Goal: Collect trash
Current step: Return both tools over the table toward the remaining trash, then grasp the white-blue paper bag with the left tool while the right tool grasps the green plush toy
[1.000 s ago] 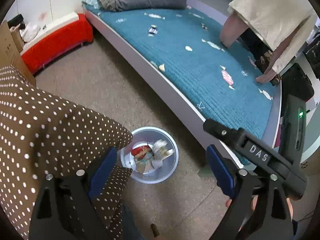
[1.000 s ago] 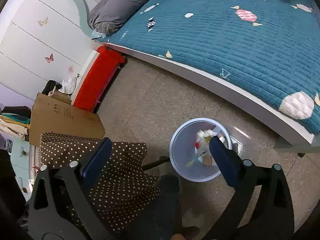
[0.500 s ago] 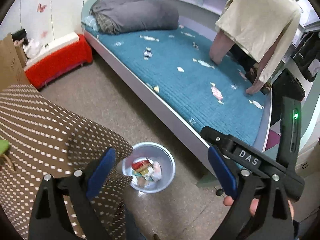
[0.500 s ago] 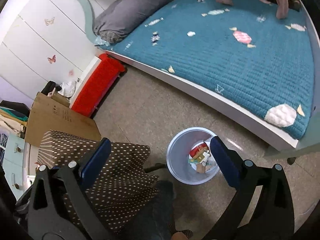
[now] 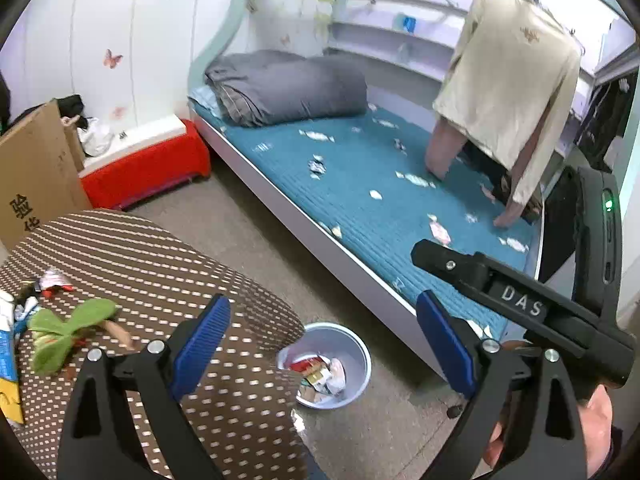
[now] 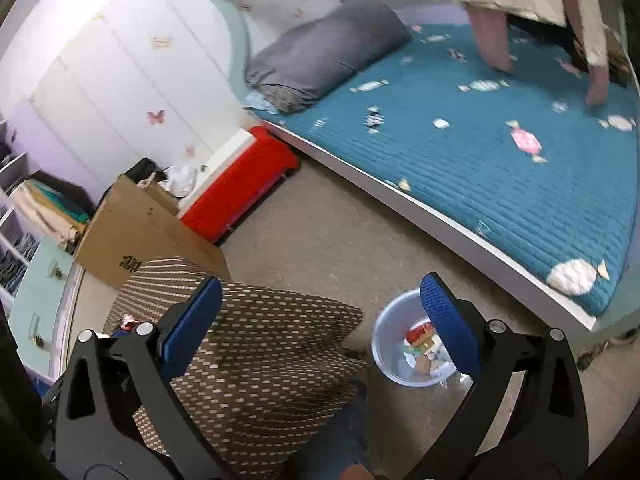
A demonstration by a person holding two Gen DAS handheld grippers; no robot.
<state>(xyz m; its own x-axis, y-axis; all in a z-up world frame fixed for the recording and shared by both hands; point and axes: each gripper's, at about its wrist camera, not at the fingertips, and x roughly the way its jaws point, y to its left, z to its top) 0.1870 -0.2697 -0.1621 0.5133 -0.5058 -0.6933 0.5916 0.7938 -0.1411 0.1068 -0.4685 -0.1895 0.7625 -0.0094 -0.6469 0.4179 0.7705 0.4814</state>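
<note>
Both tongs spread wide and empty above the polka-dot counter (image 5: 168, 280).
The bin (image 5: 352, 344), holding wrappers, stands on the floor between the left tongs (image 5: 320, 340)' tips; litter (image 5: 60, 332) lies left; the right tongs (image 6: 320, 320) hold nothing.

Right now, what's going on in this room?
A person is collecting trash with a handheld gripper in each hand. The left gripper and the right gripper are both open and empty, above the floor. The bin by the bed already holds wrappers. More scraps lie on the dotted tablecloth.
</note>
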